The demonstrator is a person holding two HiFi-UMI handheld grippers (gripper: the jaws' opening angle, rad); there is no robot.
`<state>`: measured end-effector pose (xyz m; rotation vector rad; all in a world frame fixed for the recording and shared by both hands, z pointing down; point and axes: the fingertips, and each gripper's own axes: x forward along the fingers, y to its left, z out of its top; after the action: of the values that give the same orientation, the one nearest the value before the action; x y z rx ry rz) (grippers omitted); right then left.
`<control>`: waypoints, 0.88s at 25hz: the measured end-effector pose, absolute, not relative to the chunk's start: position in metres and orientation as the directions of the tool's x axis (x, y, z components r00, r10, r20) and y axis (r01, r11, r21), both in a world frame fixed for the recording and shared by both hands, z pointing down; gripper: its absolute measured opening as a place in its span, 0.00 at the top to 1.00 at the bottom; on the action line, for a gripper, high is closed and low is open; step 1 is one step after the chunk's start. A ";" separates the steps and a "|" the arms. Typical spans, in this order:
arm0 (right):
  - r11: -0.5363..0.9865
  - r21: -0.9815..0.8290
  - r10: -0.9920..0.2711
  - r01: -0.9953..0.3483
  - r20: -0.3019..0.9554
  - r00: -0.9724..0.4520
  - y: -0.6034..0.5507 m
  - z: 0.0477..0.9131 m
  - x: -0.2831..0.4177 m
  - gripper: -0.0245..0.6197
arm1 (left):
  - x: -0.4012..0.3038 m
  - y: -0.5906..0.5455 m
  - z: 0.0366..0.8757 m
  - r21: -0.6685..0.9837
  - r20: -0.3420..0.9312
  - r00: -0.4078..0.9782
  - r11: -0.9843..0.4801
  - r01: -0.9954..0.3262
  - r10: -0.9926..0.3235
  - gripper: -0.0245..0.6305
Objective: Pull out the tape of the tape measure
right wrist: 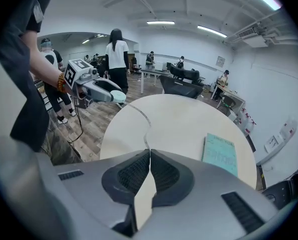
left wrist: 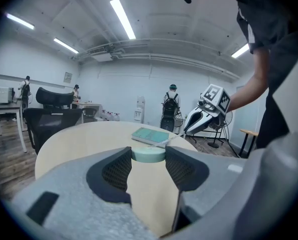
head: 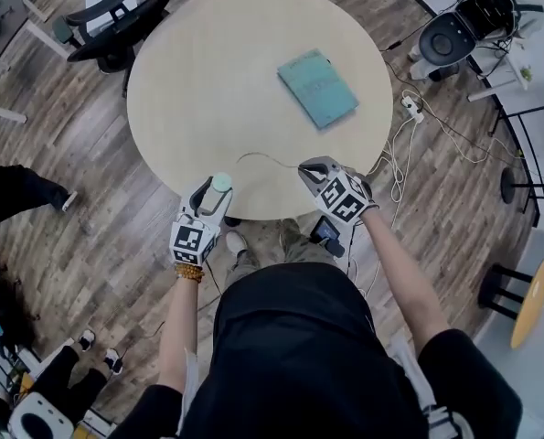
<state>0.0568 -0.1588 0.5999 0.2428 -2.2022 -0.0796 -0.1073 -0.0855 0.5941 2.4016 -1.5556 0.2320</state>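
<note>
The left hand-held gripper (head: 218, 190) clamps the round, pale-green tape measure case (left wrist: 149, 154) between the tips of its wide-set pads, seemingly to anchor it. The right hand-held gripper (right wrist: 150, 156), off to the left one's side above the surface (head: 208, 80), has its jaws pinched together on the thin tape (right wrist: 144, 134). The tape bows slackly between the two, so the pull looks barely begun.

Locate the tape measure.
Head view, left of centre: tape measure over the table near its near edge, clamped by the left gripper; its tape runs to the right gripper.
</note>
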 end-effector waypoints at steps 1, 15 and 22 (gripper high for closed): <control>0.980 0.133 -0.197 -0.152 0.788 -0.583 -0.160 0.602 0.056 0.95 | -0.106 -0.088 0.596 0.142 0.282 0.407 -0.382 -0.913 -0.869 0.63; 0.980 -0.001 -0.116 -0.197 0.808 -0.578 -0.161 0.643 0.058 0.95 | -0.077 -0.110 0.639 0.181 0.358 0.399 -0.357 -0.916 -0.844 0.63; 0.975 -0.028 -0.105 -0.220 0.816 -0.569 -0.166 0.671 0.054 0.95 | -0.078 -0.113 0.670 0.200 0.386 0.360 -0.304 -0.931 -0.849 0.63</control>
<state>0.0540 -0.1665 0.6709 0.2266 -2.1789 0.1562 -0.0782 -0.1126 0.6696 2.2414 -1.5563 0.2917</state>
